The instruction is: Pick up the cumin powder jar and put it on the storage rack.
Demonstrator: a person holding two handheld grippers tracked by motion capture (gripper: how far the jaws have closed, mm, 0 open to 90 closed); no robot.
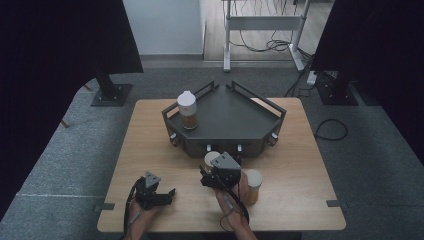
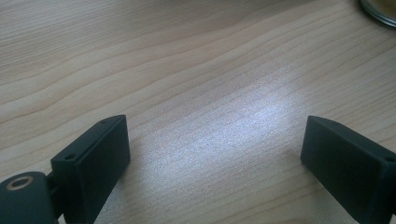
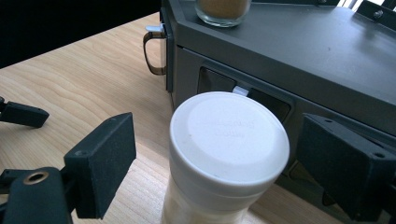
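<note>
The left gripper point(image 1: 167, 194) rests low over the near left part of the wooden table point(image 1: 150, 150), pointing toward the right, with the person's left hand point(image 1: 142, 216) behind it. In the left gripper view its jaws stand wide apart over bare wood grain with nothing between them.

Further right, the right gripper point(image 1: 206, 175) is held by the right hand point(image 1: 227, 202) just in front of the dark shelf stand point(image 1: 235, 120). In the right gripper view a jar point(image 3: 229, 154) stands between its jaws, which sit apart on either side of the white lid point(image 3: 229, 133); gaps show on both sides, so the pads do not press on it. The jar stands upright, its long axis vertical, lid up, on the table just beside the front wall of the stand. In the high view its pale top point(image 1: 211, 158) peeks out behind the gripper.

Right of that hand a second jar point(image 1: 252, 186) with a pale lid stands upright on the table. A third jar point(image 1: 187, 110), white-capped with brown contents, stands upright on the left end of the stand's top.

The table is light wood, on grey carpet point(image 1: 65, 150). Black curtains point(image 1: 50, 60) hang at both sides, a white desk frame point(image 1: 265, 30) with cables stands at the back, and a cable loops on the floor at the right.
</note>
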